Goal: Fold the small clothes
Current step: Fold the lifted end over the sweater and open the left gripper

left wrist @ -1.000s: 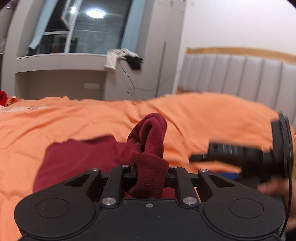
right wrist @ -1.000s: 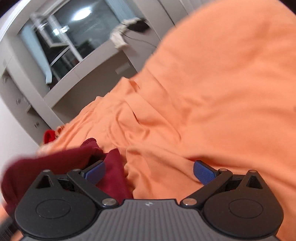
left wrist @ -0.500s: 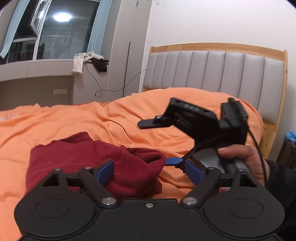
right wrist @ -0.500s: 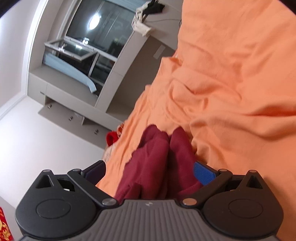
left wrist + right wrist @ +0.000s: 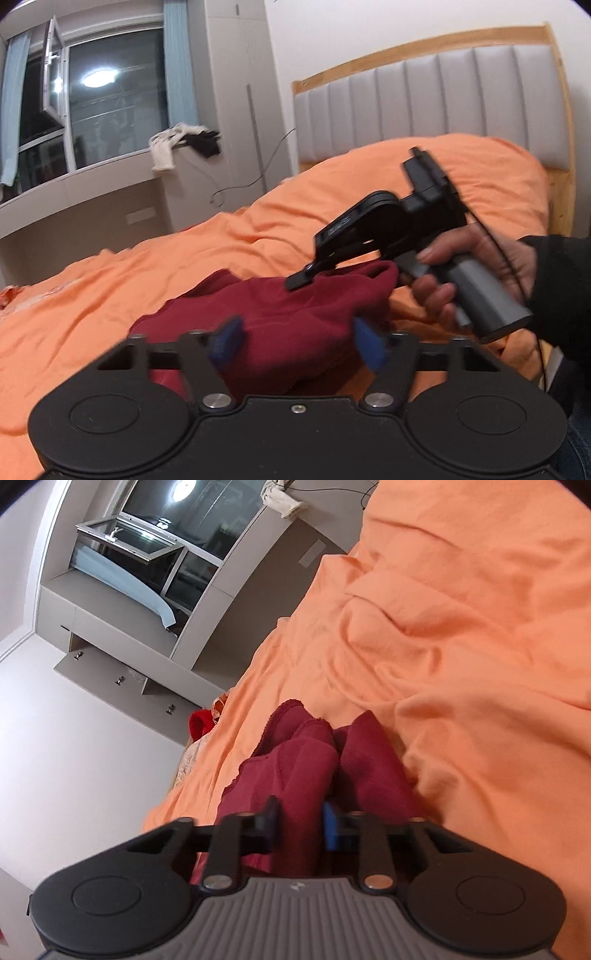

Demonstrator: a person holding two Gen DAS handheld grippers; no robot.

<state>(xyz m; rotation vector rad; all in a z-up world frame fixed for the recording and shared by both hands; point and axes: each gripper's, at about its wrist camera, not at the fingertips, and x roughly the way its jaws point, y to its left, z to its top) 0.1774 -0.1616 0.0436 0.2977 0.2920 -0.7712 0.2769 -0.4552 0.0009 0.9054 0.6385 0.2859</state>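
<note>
Item: dark red garment [image 5: 295, 317], bunched in folds on the bed's orange cover [image 5: 110, 288], toward the headboard [image 5: 424, 103] end, near the bed's edge.

Left gripper [image 5: 295, 341]: we hold it low over the garment; its blue fingers [image 5: 225, 339] stand apart on either side of a raised fold and are closing. They look blurred, so contact seems unlikely but we cannot be sure.

Right gripper [image 5: 300, 829]: fingers [image 5: 330, 827] closing, clamped on a fold of the garment [image 5: 306, 760]. In the left view our hand [image 5: 476, 266] grips its grey handle.

Background: window [image 5: 92, 110]; pale and black cloths [image 5: 177, 142] on the ledge.
</note>
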